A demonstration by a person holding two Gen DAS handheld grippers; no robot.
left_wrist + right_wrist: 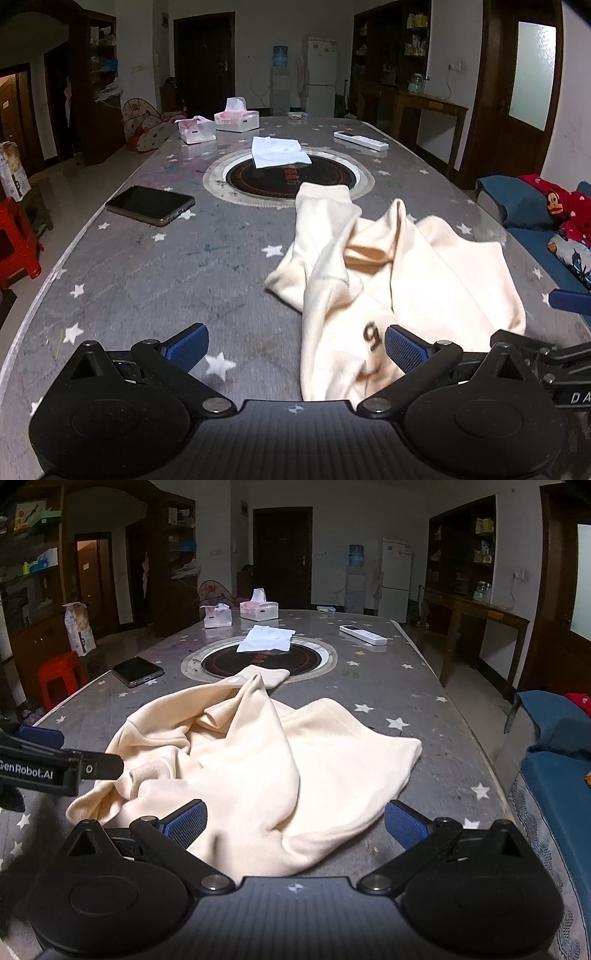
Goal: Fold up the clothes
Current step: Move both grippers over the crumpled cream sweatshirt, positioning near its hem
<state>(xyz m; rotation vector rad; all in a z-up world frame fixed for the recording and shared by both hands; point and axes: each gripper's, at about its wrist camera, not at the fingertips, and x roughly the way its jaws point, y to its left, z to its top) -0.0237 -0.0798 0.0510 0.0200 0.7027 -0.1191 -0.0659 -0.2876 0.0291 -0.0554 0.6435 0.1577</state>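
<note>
A cream garment lies crumpled on the grey star-print table, with one sleeve stretched toward the round inset cooker. A dark printed mark shows on its near part. My left gripper is open, hovering just above the table at the garment's near left edge, the cloth lying between its blue pads. In the right wrist view the same garment fills the middle, and my right gripper is open over its near hem. Nothing is pinched by either one. The left gripper's body shows at the left edge of that view.
A phone lies at the left. A folded white cloth rests on the round cooker. Tissue boxes and a white remote sit farther back. A blue sofa with red clothes borders the table's right edge. A red stool stands left.
</note>
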